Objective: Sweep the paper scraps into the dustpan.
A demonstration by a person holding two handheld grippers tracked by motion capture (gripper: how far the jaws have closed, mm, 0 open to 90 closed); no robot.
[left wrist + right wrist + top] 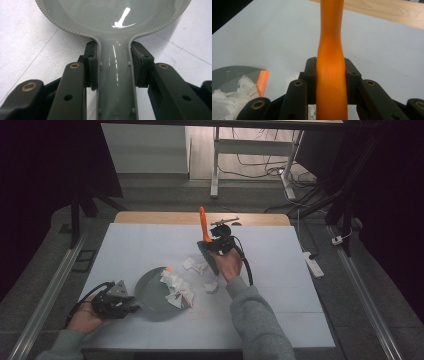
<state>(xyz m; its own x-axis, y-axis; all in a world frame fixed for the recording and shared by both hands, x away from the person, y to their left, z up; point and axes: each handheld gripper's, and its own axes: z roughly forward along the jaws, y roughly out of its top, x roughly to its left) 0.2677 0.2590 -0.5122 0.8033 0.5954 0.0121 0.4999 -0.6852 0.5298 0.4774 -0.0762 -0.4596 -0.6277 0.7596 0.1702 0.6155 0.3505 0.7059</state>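
White sheeting covers the bench (150, 245), and low over it the left tool (131, 304) is clamped on the handle of a grey dustpan (152, 292), a light, stiff, glossy and probably slippery thing best gripped on that narrow handle. Beyond its tips the pan holds crumpled white paper scraps (176, 287) at its far rim, with loose scraps (211, 286) just outside. Well beyond, the right tool (210, 239) grips an orange brush handle (331, 62), rigid and smooth, pointing up.
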